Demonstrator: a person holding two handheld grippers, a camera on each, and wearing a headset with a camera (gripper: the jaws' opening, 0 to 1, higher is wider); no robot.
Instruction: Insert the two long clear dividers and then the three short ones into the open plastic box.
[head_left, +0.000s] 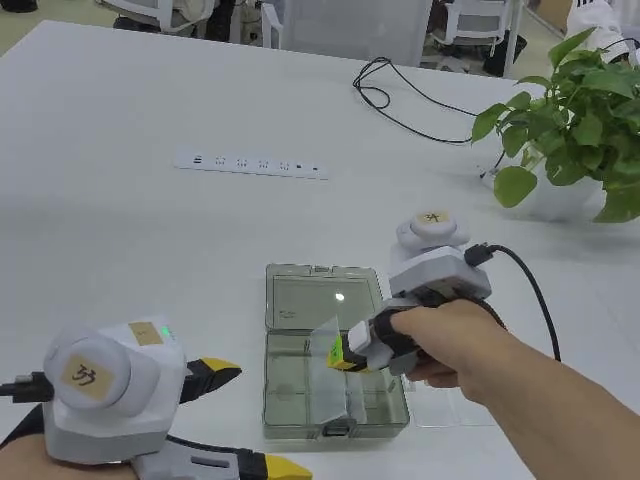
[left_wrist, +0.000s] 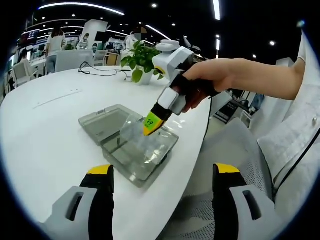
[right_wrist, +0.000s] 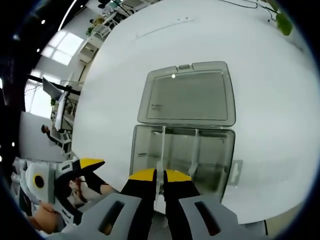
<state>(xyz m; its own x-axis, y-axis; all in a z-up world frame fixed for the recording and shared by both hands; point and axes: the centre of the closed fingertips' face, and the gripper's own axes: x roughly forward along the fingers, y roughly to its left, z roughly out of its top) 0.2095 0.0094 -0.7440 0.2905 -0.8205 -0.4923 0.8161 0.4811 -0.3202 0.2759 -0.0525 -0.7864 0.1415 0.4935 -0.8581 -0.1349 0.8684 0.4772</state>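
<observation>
While the box (head_left: 272, 400) sits open on the table (head_left: 150, 230) near its front edge, its lid (head_left: 320, 298) lies flat behind it on the far side. A clear divider (head_left: 328, 345) stands on edge over the left-middle of the box, its lower end inside. The right gripper (head_left: 340, 356) has its jaws closed on the divider's top edge. In the right gripper view the divider (right_wrist: 161, 150) runs edge-on from the gripper (right_wrist: 160, 175) toward the lid (right_wrist: 190, 95). A second thin upright line shows further right in the box (right_wrist: 137, 150); can't tell if that's a seated divider or a moulded rib. A small clear piece (right_wrist: 235, 172) lies flat on the table just right of the box.

The left gripper (head_left: 255, 418) is at the near-left, clear of the box, jaws spread wide and empty. Its own view shows the gripper (left_wrist: 163, 170) facing the box (left_wrist: 145, 167), with the right gripper (left_wrist: 150, 125) pinching the divider (left_wrist: 131, 132) above it.

Further back are a power strip (head_left: 250, 163), a black cable (head_left: 400, 95) and a potted plant (head_left: 570, 110) at far right.
</observation>
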